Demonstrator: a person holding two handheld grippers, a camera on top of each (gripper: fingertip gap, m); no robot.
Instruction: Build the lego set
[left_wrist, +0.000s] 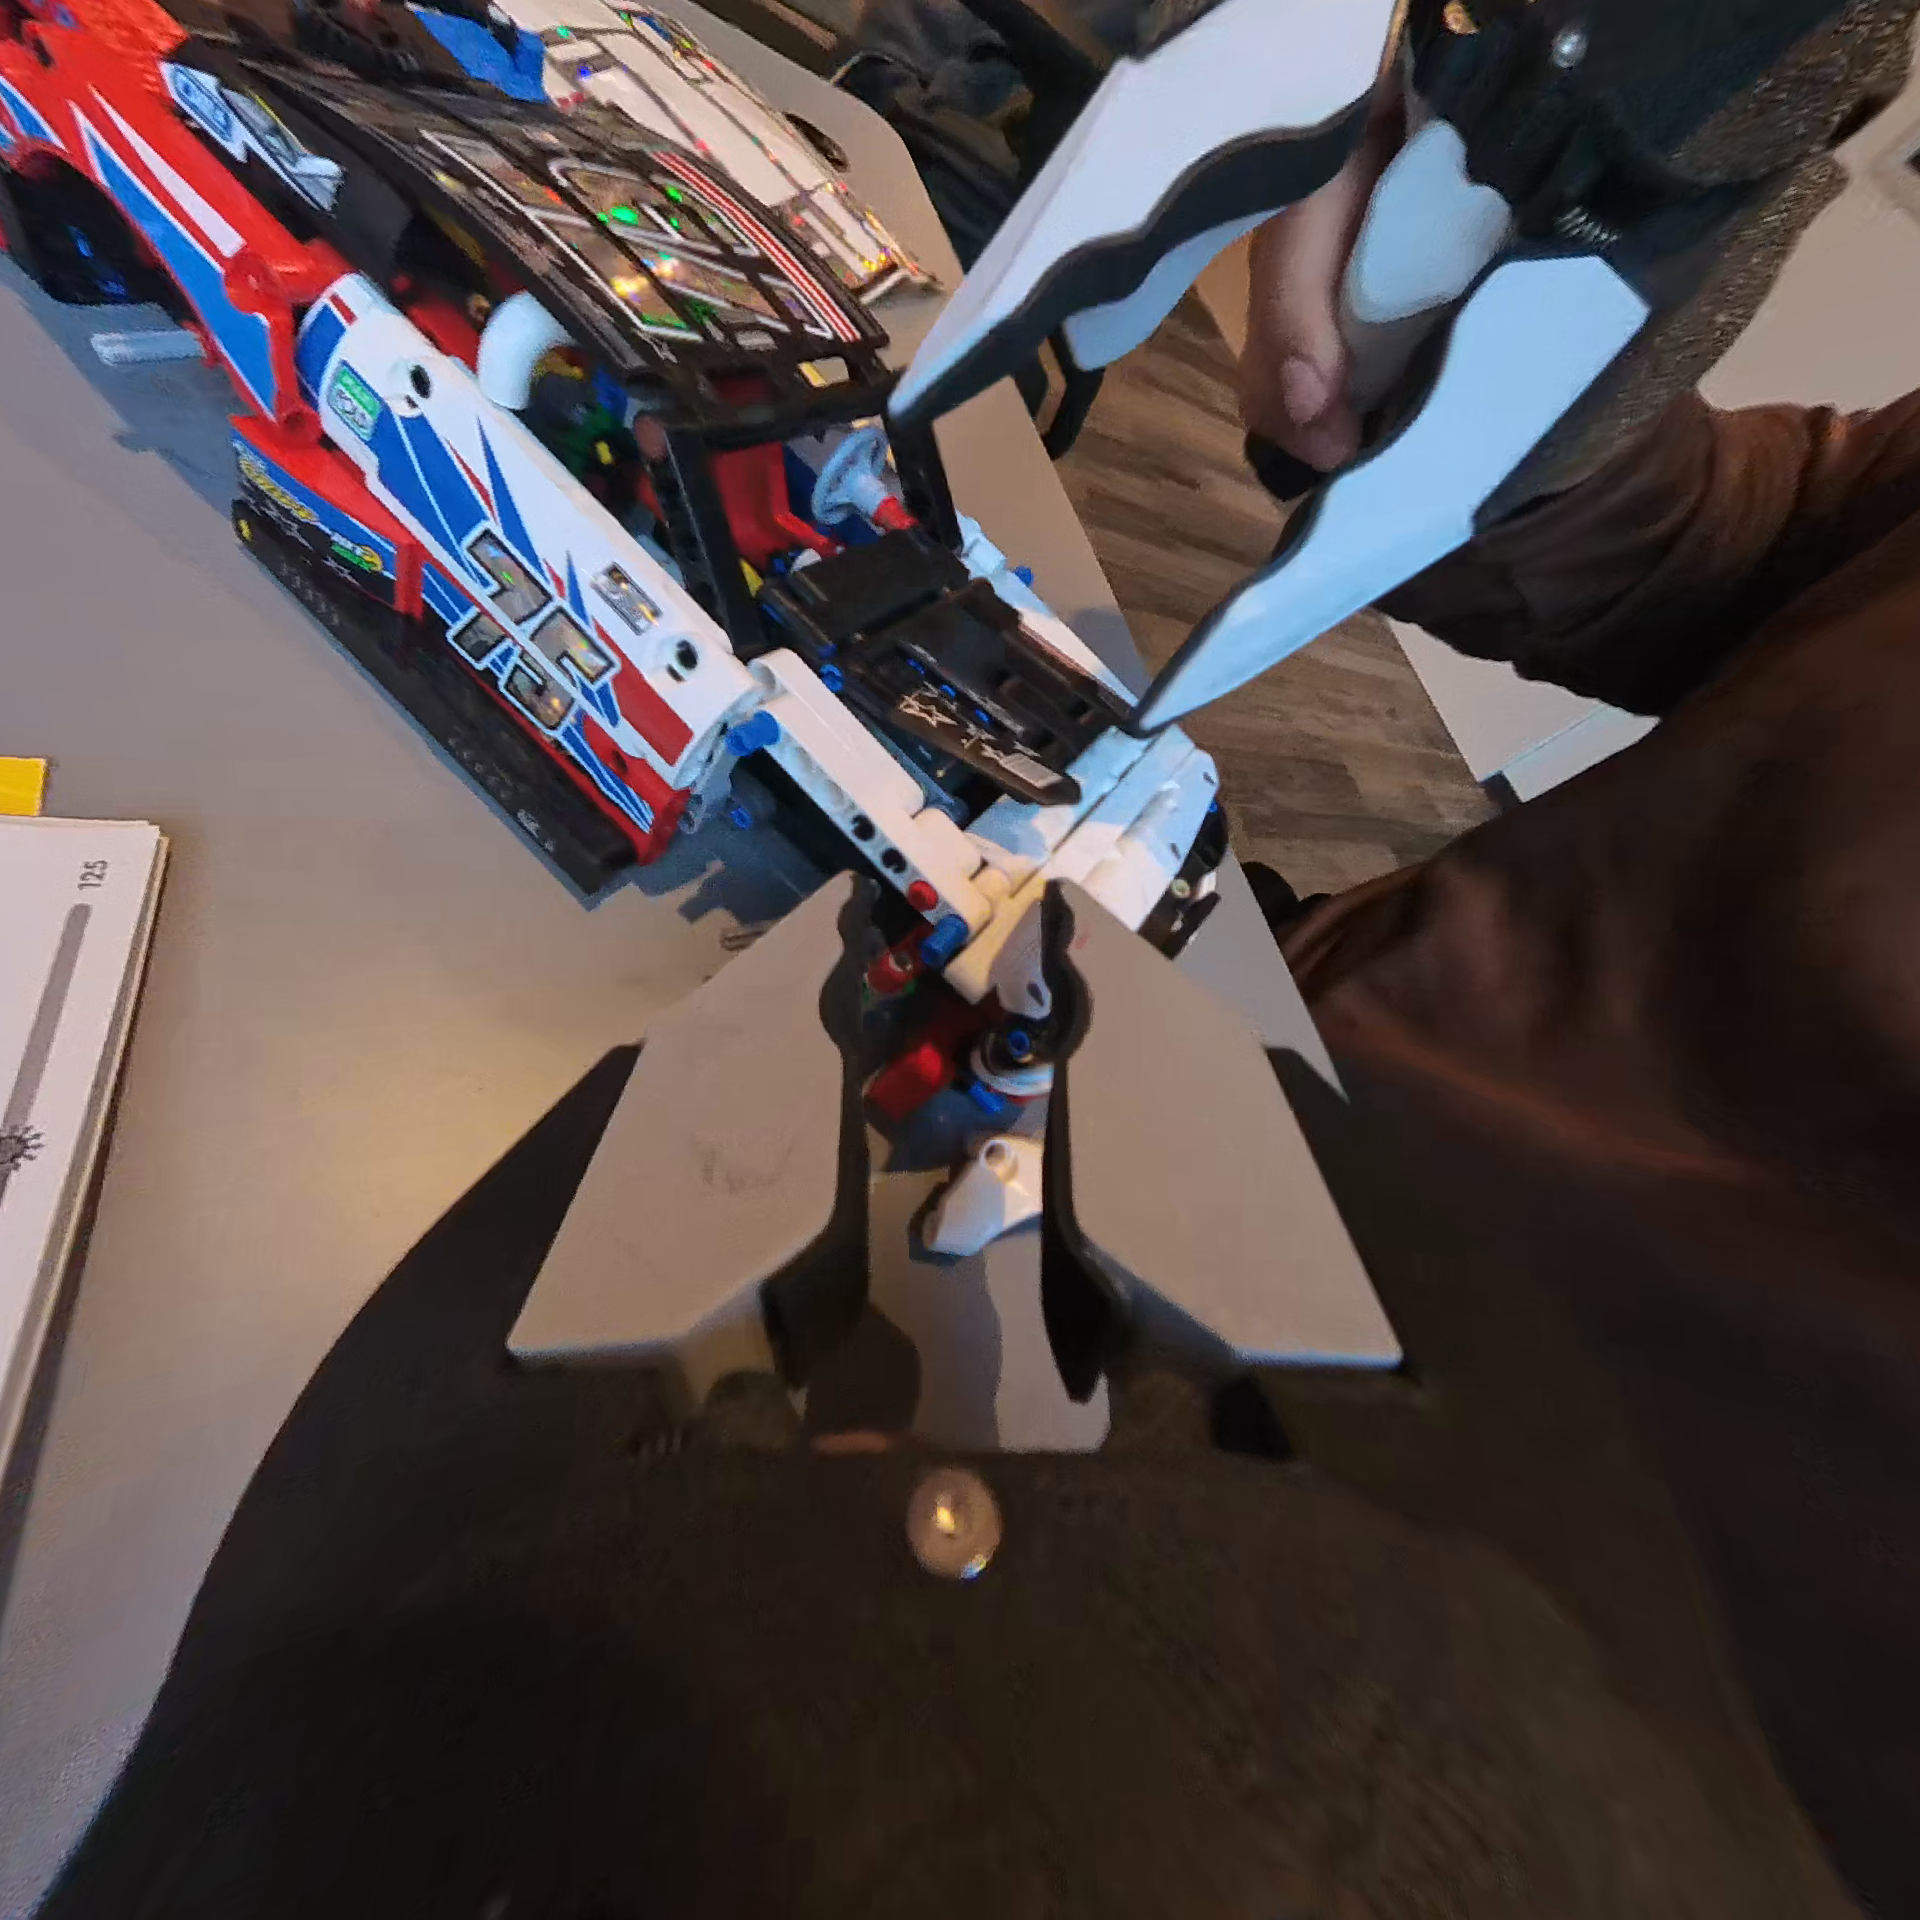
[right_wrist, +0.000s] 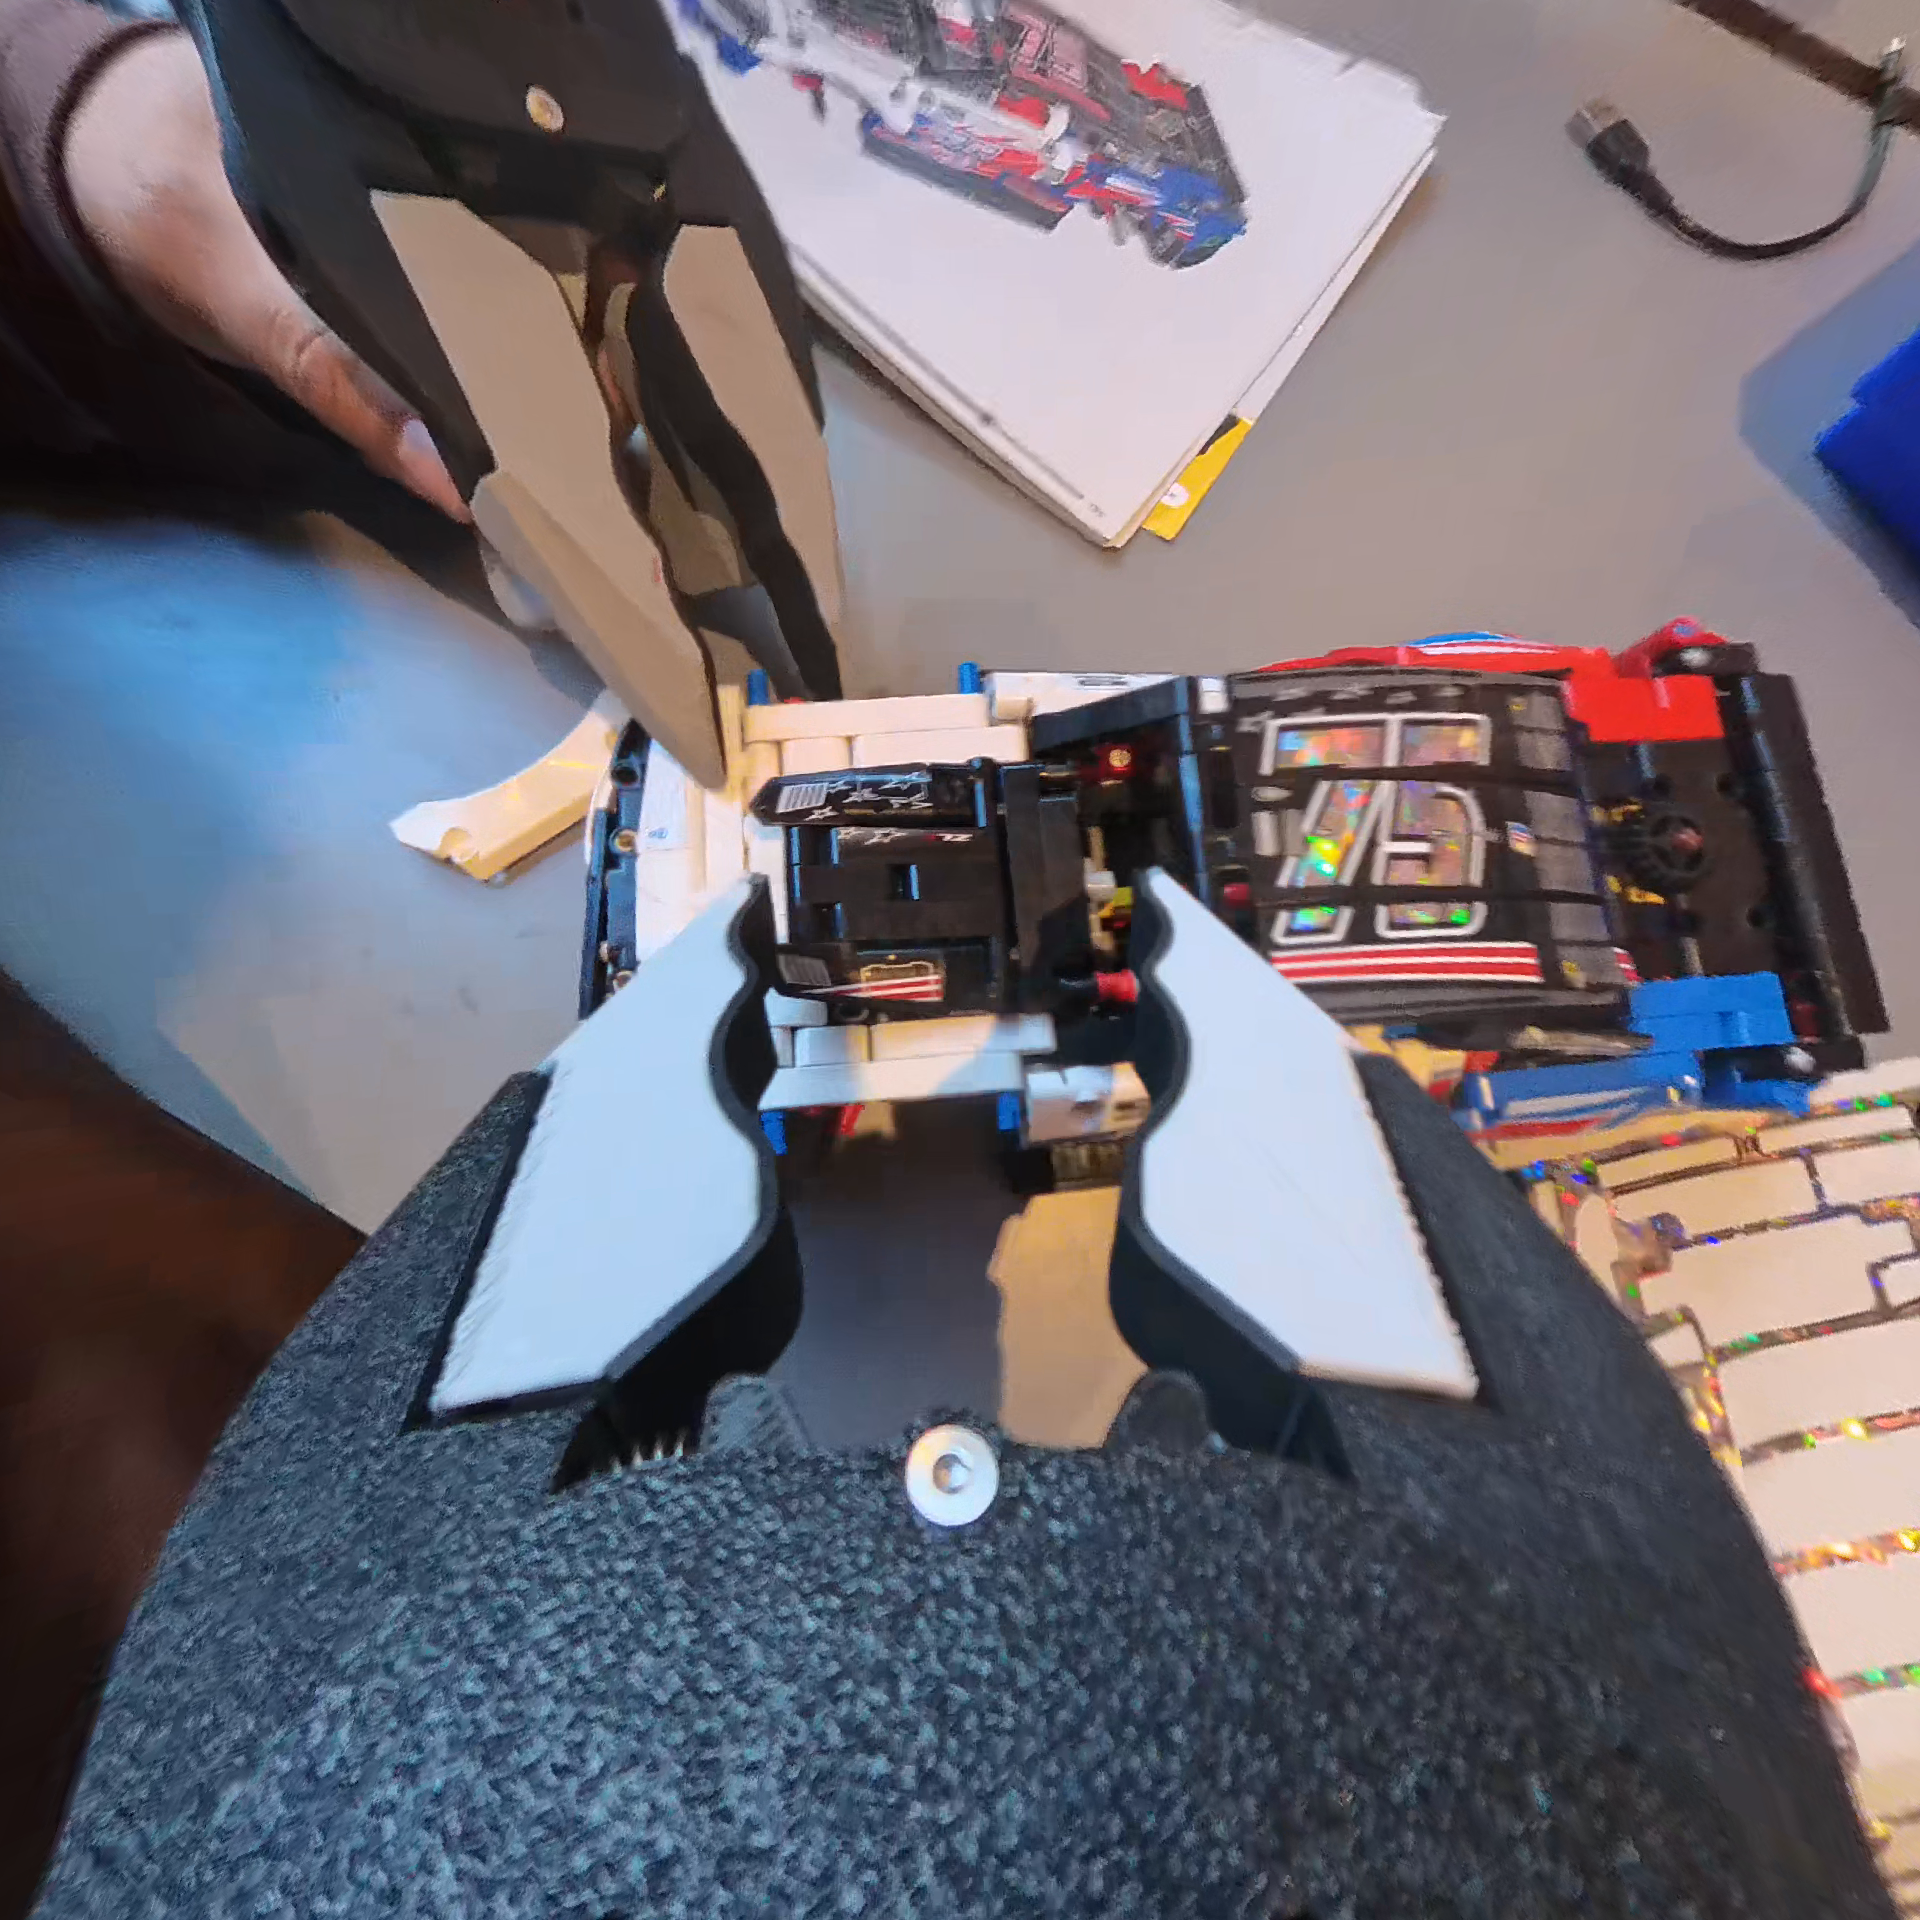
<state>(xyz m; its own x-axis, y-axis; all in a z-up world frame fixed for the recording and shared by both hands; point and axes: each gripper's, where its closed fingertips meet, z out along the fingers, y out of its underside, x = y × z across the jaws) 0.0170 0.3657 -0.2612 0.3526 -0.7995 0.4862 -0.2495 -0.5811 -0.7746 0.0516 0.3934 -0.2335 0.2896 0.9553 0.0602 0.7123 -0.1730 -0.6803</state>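
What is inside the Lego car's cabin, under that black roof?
Through the open front of the car, a white steering wheel and red seat parts show. The black roof covers everything farther back.

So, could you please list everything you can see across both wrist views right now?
Lego car: one, red, white, blue and black, on the table, front end toward the person.
Loose curved piece: one, white, on the table beside the car's front corner.
Instruction booklet: one, white with a yellow edge, open on the table beyond the car.
Sticker sheet: one, white with holographic edges, beside the car.
Cable: one, black, far side of the table.
Blue object: one, at the picture's edge, kind unclear.
Table: one, grey.
Left gripper: fingers narrowly apart around the car's white front corner.
Right gripper: fingers open, over the car's hood.
Hands: two, holding the grippers, brown sleeves.
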